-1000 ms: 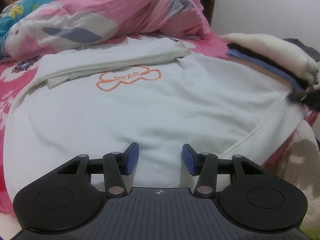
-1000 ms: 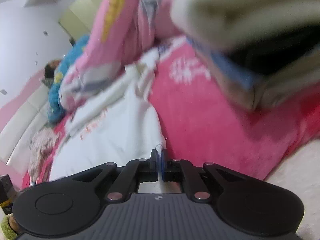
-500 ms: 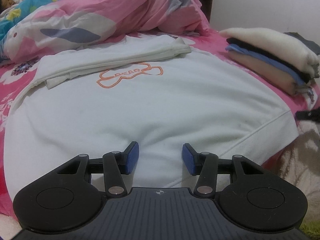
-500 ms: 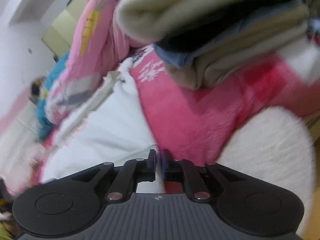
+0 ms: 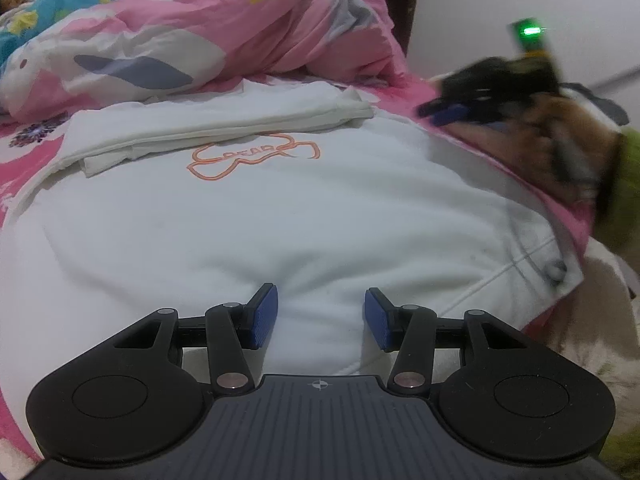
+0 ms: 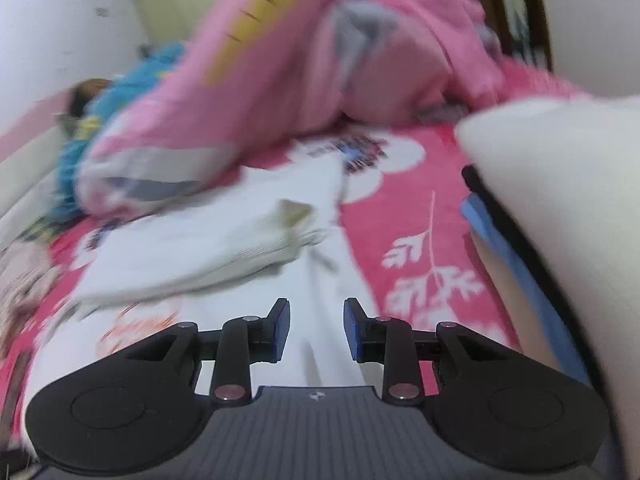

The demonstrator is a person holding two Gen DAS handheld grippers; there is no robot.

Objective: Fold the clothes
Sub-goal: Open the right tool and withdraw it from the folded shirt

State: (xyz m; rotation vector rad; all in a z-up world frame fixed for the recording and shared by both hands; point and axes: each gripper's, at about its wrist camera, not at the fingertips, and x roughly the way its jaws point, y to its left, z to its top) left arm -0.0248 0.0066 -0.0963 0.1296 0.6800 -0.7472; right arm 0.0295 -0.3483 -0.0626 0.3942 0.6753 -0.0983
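Right tool (image 5: 452,110) motion-blurred, folded stack (image 6: 560,216) edge-cropped

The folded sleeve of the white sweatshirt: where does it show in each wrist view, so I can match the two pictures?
Left wrist view: the folded sleeve lies across the upper middle, just above the orange print on the white sweatshirt.
Right wrist view: the sleeve sits left of centre, blurred, above the left finger.
Shared landmark: the pink quilt, bunched behind the sleeve in both.
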